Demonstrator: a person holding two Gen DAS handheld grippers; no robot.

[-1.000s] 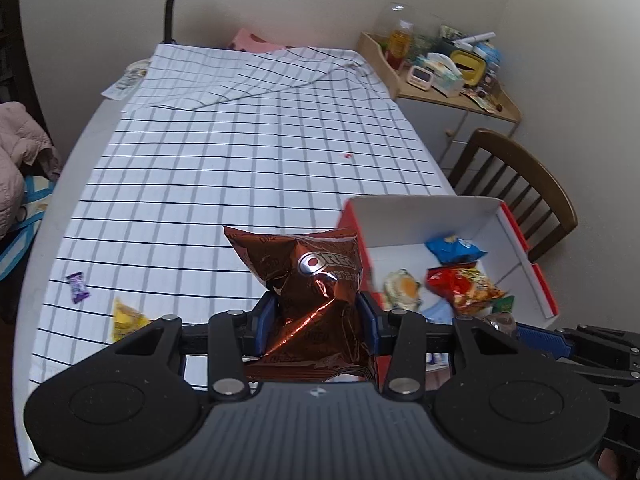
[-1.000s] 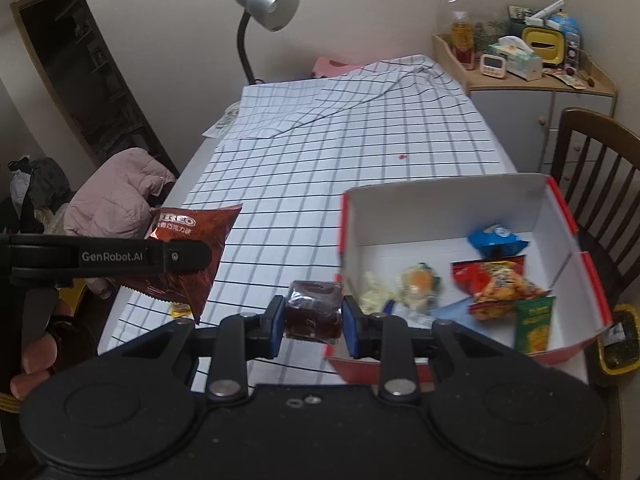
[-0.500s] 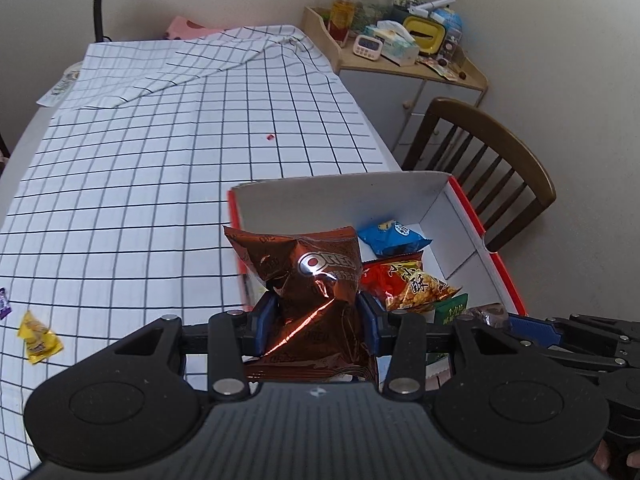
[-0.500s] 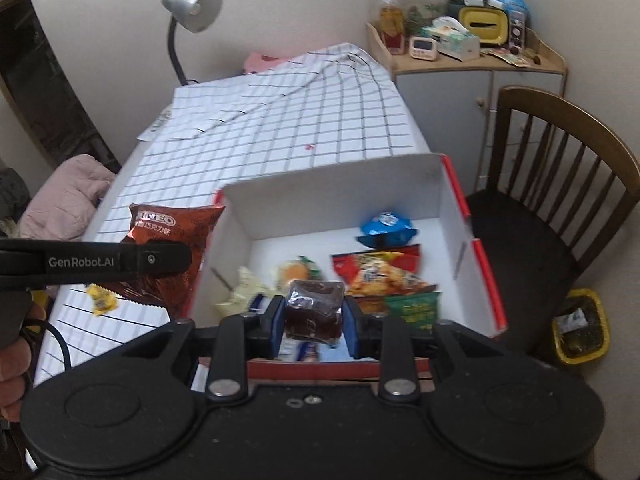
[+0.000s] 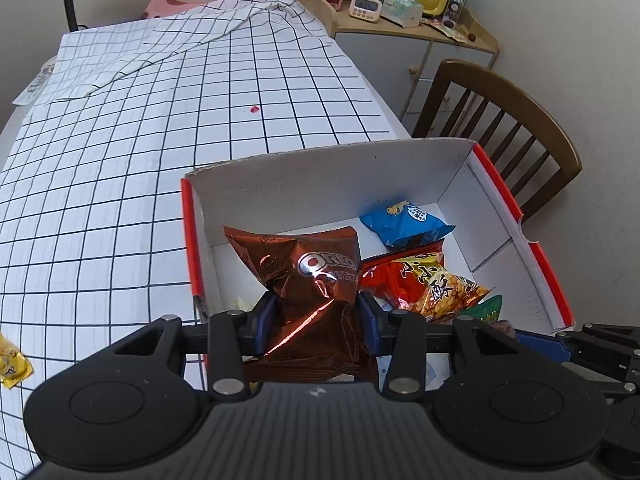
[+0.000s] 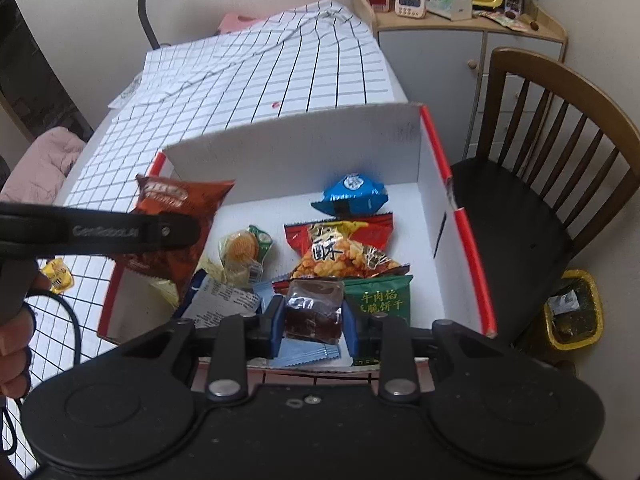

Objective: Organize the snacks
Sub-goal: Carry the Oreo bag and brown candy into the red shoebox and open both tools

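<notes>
The crinkled brown foil Oreo packet (image 5: 308,280) is clamped in the left gripper (image 5: 314,320) above the near-left corner of the red-edged white cardboard box (image 5: 320,176) (the right gripper (image 6: 312,316), over the near edge, is clamped on a small dark clear-wrapped cake (image 6: 314,308)).

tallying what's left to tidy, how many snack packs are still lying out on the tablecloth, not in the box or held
1 in view: a yellow pack on the checked tablecloth, left of the red and white box. Both tool bodies block the near cloth, so more may be hidden.
</notes>
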